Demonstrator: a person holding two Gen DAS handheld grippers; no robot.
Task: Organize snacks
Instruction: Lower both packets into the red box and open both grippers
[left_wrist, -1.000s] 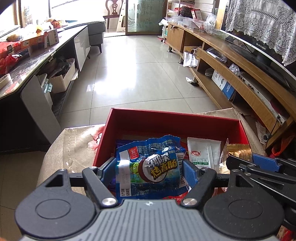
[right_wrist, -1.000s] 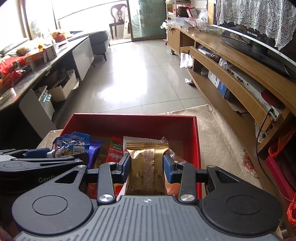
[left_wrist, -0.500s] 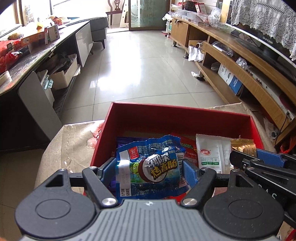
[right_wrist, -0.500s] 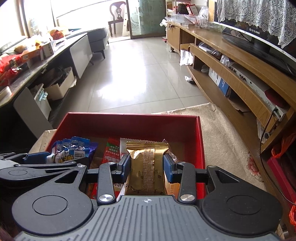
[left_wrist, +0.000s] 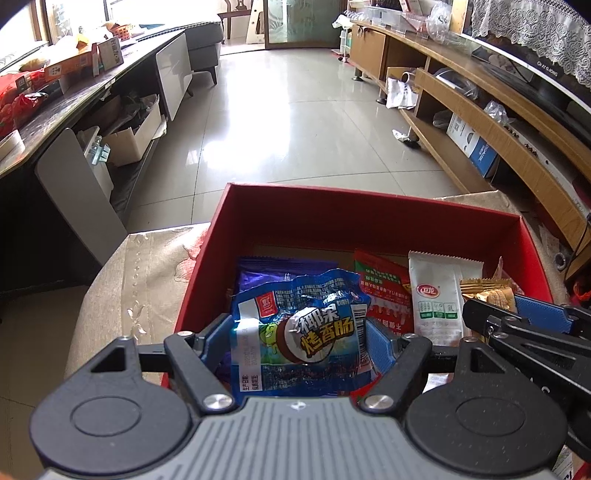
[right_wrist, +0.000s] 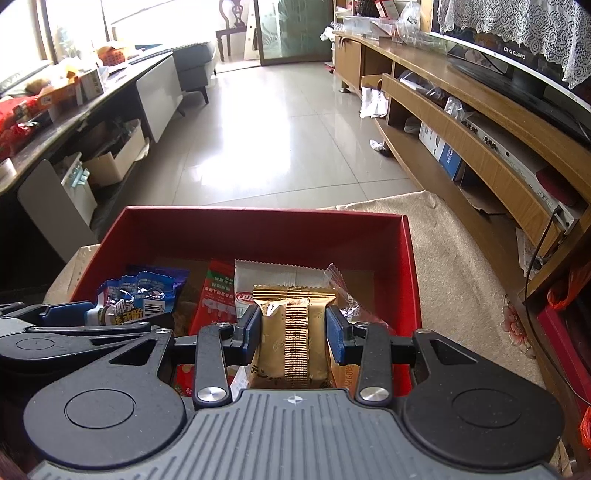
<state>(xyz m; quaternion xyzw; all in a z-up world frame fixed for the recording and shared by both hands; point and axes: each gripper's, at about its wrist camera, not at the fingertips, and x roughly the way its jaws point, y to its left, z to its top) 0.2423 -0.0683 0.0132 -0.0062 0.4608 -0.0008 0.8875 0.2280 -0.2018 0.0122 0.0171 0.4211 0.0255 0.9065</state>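
My left gripper (left_wrist: 295, 339) is shut on a blue sausage packet (left_wrist: 299, 328) and holds it over the left half of the red box (left_wrist: 295, 206). My right gripper (right_wrist: 294, 326) is shut on a gold snack packet (right_wrist: 295, 332) over the right half of the red box (right_wrist: 258, 221). In the box lie a purple packet (left_wrist: 258, 273), a red packet (left_wrist: 384, 280) and a white packet (left_wrist: 439, 291). The right gripper also shows in the left wrist view (left_wrist: 517, 321). The left gripper also shows in the right wrist view (right_wrist: 74, 314).
The box sits on a beige cloth (right_wrist: 454, 258) over a low table. A tiled floor (left_wrist: 295, 122) lies beyond. A wooden TV stand (right_wrist: 480, 122) runs along the right. A dark cluttered counter (left_wrist: 74, 85) runs along the left.
Both grippers have moved forward and lower over the red box, each still holding its packet. More of the box's inside shows.
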